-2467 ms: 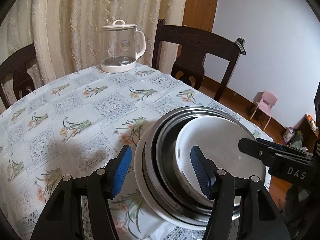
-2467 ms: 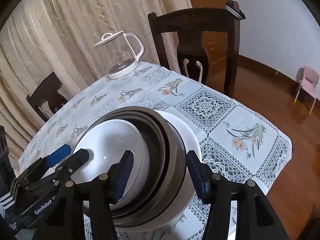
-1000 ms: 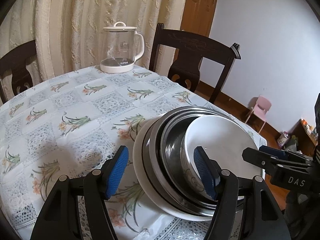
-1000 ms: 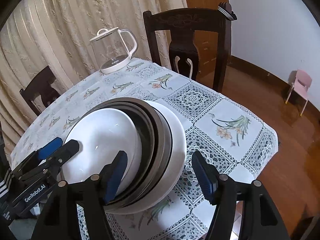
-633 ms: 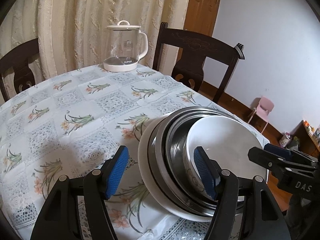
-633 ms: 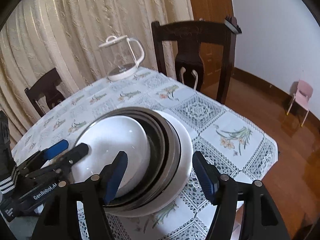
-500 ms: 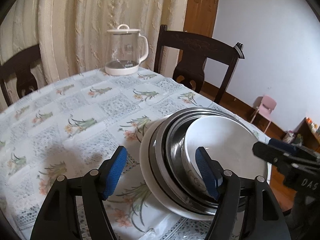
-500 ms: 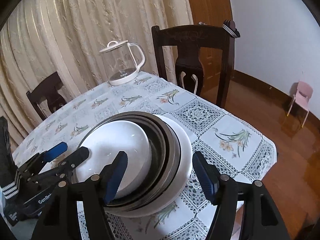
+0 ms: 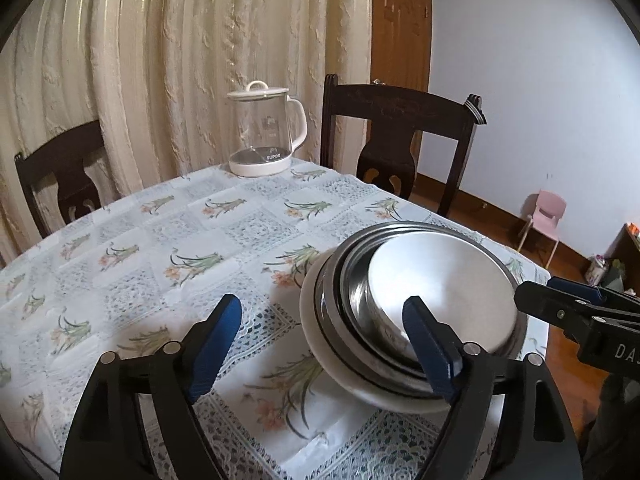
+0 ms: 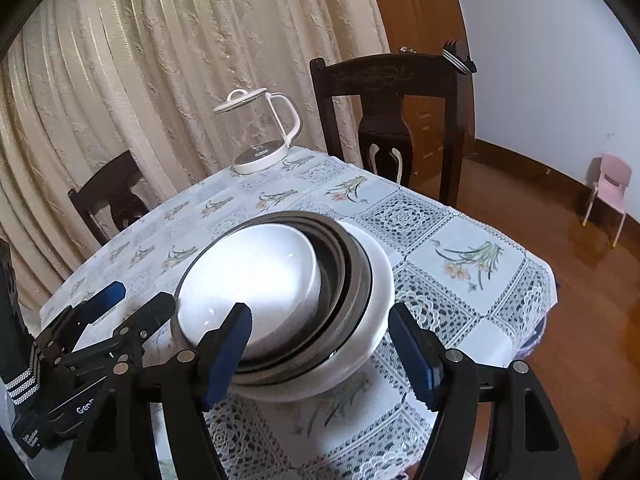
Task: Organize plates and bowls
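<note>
A nested stack stands near the table's right front corner: a white bowl (image 9: 440, 280) (image 10: 252, 276) sits inside steel bowls (image 9: 352, 300) (image 10: 348, 280), all on a wide white plate (image 9: 316, 332) (image 10: 380, 280). My left gripper (image 9: 320, 304) is open and empty, hanging in front of the stack's left side without touching it. My right gripper (image 10: 320, 314) is open and empty too, a little short of the stack's near rim. Each gripper shows in the other's view, the right gripper (image 9: 560, 300) at the right edge and the left gripper (image 10: 142, 296) at the lower left.
A glass kettle (image 9: 264, 136) (image 10: 260, 136) on a white base stands at the table's far edge. Dark wooden chairs (image 9: 400, 132) (image 10: 112, 192) flank the table, with curtains behind. A floral lace tablecloth (image 9: 180, 256) covers the top. A small pink chair (image 10: 608, 184) stands on the wood floor.
Both grippers have drawn back and risen a little from the stack, still open. The stack of dishes has not moved.
</note>
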A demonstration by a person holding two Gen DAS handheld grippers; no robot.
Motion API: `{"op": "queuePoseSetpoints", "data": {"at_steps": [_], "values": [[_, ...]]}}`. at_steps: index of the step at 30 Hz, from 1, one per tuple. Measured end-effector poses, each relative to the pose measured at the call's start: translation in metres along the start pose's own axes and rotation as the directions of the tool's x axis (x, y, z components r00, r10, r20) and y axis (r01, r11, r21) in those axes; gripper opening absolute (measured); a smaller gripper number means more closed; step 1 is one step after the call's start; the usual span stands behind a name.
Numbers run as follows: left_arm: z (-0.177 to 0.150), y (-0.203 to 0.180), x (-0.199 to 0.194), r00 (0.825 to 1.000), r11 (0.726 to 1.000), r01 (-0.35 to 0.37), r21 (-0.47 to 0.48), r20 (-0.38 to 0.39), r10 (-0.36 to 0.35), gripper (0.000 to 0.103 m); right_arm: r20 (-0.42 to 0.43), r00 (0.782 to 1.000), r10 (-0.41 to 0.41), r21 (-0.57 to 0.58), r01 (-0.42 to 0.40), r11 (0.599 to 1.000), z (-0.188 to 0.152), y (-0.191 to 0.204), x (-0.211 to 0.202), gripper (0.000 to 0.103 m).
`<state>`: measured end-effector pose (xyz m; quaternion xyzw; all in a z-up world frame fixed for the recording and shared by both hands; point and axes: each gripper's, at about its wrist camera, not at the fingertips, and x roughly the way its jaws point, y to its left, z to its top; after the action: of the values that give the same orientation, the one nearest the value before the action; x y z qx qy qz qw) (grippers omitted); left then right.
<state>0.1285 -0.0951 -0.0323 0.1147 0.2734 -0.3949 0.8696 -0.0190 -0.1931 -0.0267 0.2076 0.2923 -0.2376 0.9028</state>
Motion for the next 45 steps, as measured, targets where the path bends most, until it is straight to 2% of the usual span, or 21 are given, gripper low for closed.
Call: {"op": "queuePoseSetpoints", "data": {"at_steps": [9,20,30,40,45], "values": [[-0.016,-0.004,-0.022,0.999,0.999,-0.038,-0.002,0.022,0.038,0.092,0.011,1.000,0.012,-0.027,-0.012,1.000,-0.016,0.000,-0.009,0.086],[-0.030,-0.013,-0.044,0.990,0.991,-0.132,0.003,0.048,0.132,0.099,0.074,0.997,0.013,-0.094,-0.006,0.996,-0.032,0.002,-0.024,0.102],[-0.037,-0.026,-0.053,0.969,0.969,-0.242,0.048,0.056,0.239,0.101,0.115,0.993,-0.019,-0.104,0.031,0.994,-0.042,0.001,-0.025,0.102],[-0.042,-0.029,-0.047,0.963,0.962,-0.269,0.050,0.019,0.268,0.101,0.140,0.989,-0.037,-0.104,0.052,0.993,-0.046,-0.007,-0.021,0.103],[-0.044,-0.036,-0.045,0.961,0.958,-0.277,0.075,0.015,0.276,0.101,0.167,0.982,-0.085,-0.091,0.101,0.991,-0.046,-0.013,-0.022,0.103]]}}
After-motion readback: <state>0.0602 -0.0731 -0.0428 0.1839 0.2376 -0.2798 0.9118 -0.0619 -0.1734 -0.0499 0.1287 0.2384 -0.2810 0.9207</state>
